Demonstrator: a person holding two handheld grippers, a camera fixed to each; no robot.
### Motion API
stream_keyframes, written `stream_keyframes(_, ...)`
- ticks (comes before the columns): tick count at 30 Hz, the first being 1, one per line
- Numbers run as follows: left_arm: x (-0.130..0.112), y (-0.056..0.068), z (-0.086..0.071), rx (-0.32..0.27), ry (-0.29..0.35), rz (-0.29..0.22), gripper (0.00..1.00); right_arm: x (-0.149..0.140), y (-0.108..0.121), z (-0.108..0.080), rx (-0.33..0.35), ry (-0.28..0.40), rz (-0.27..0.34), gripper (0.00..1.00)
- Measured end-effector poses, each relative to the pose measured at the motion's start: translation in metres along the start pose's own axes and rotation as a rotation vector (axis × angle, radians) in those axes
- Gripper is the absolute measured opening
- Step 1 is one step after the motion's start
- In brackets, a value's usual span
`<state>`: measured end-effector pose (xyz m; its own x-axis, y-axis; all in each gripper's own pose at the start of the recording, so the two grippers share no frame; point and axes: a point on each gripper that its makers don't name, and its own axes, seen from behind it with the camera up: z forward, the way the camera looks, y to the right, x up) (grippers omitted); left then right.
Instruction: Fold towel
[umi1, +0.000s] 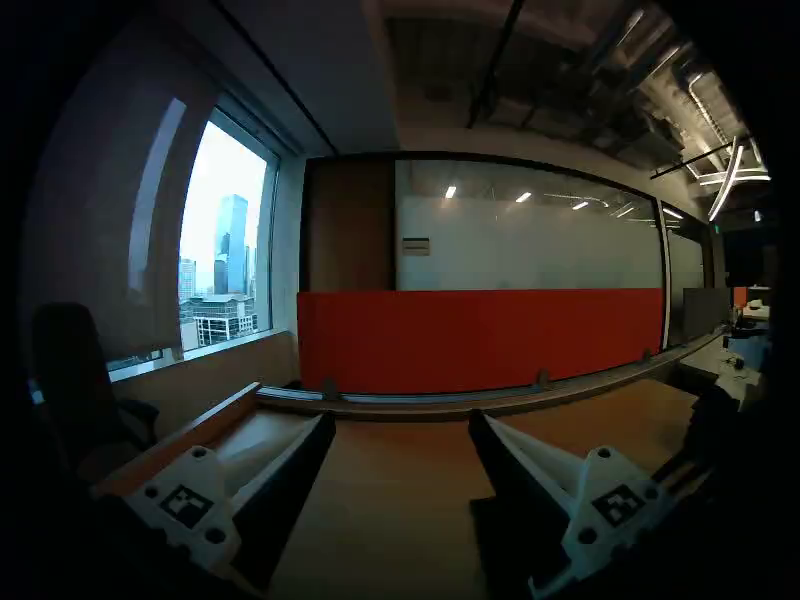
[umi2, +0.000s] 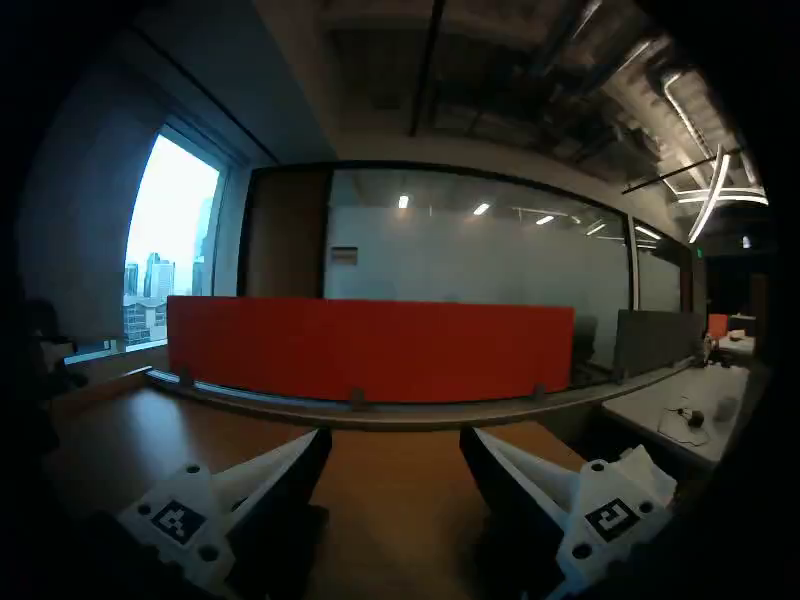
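We hold left gripper (umi1: 402, 420), right gripper (umi2: 395, 435) above wooden bench (umi1: 400, 520); both sets of fingers (umi1: 545, 458) spread, empty.

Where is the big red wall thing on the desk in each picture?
Left gripper view: the red panel stands across the middle, slightly right of centre, behind the wooden desk.
Right gripper view: the red panel stretches across the middle, slightly left of centre.
Shared landmark: the window with city buildings, left of the panel in both views.

left hand-held gripper (umi1: 400, 420) | right hand-held gripper (umi2: 395, 435) | white, black-lined | square markers (umi1: 187, 505)
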<state>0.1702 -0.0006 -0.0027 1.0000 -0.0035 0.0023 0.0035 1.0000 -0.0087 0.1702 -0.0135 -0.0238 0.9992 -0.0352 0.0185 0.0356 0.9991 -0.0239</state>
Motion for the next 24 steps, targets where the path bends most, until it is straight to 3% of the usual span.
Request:
stream_keyframes(17, 0.025, -0.004, -0.005, -0.032, -0.047, 0.045, 0.99, 0.04, -0.018, -0.007, 0.048, -0.025, -0.038, 0.99)
stream_keyframes(24, 0.032, -0.004, -0.005, -0.051, -0.057, 0.061, 0.99, 0.042, -0.023, -0.007, 0.069, -0.042, -0.046, 0.99)
